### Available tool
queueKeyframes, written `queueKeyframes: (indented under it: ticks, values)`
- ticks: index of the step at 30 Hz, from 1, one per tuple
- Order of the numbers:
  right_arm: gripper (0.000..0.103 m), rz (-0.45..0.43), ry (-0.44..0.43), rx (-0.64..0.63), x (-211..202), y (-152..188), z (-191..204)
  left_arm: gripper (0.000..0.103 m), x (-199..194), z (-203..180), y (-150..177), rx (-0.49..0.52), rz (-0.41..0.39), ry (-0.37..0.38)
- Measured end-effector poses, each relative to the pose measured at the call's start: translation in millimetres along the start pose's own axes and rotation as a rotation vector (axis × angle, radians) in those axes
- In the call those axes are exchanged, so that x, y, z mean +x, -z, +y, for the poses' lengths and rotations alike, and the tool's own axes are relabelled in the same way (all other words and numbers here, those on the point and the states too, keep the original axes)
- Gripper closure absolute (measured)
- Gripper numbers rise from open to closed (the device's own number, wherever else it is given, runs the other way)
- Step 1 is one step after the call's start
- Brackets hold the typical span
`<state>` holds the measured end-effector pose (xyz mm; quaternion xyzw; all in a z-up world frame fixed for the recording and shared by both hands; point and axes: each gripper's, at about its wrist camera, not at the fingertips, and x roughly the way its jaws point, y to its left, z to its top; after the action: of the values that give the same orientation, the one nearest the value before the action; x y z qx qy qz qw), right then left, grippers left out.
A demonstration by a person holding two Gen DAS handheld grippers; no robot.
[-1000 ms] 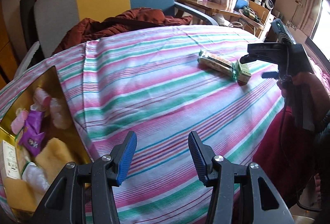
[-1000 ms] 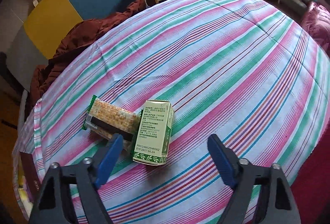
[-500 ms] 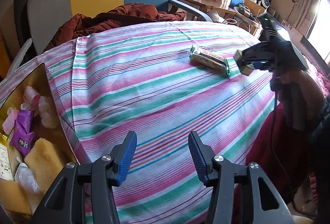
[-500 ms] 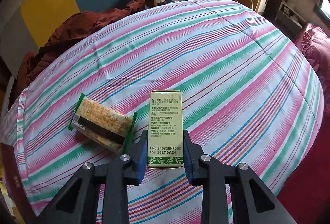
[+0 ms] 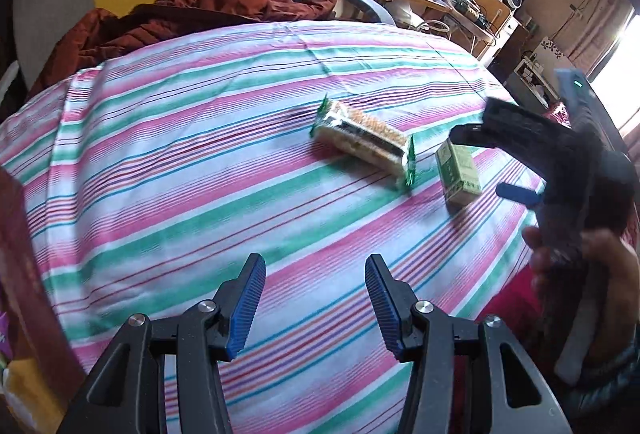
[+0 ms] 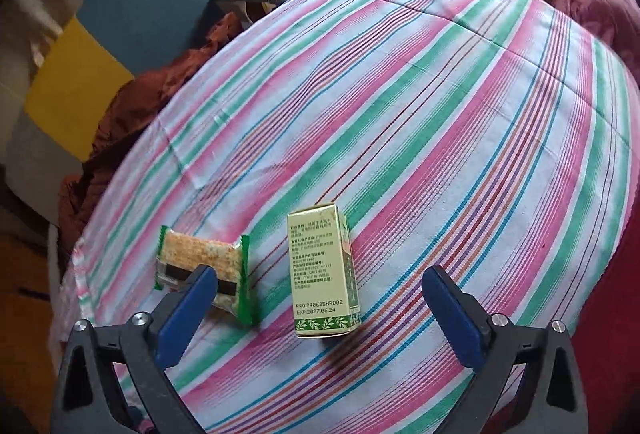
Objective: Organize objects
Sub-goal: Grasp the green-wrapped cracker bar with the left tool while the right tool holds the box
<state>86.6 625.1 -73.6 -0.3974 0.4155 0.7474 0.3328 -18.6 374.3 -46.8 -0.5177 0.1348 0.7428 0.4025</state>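
Loads of open cloth (image 5: 192,170) near and left; only the cracker pack (image 5: 362,142) and box (image 5: 458,172) sit close together far right

On the table (image 6: 460,122) the carton (image 6: 323,276) lies just beside the cracker pack (image 6: 204,266) — the pack at its 9 o'clock — with an armchair (image 6: 120,34) behind, around 11.

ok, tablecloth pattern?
The tablecloth is striped: pink, green and white bands with thin blue and red lines. Clearest in the right wrist view.
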Motion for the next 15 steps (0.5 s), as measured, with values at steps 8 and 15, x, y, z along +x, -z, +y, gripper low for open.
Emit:
queueKeyframes:
  ticks: [8, 15]
  values:
    - [0.000, -0.034, -0.166, 0.207, -13.5, -3.4, -36.0, 0.049, 49.2, -13.9, -48.2, -0.162, 0.089, 0.086]
    - [0.000, -0.058, -0.219, 0.175, -21.0, -1.2, -23.5, 0.032, 81.4, -21.1, -83.2, -0.313, 0.098, 0.086]
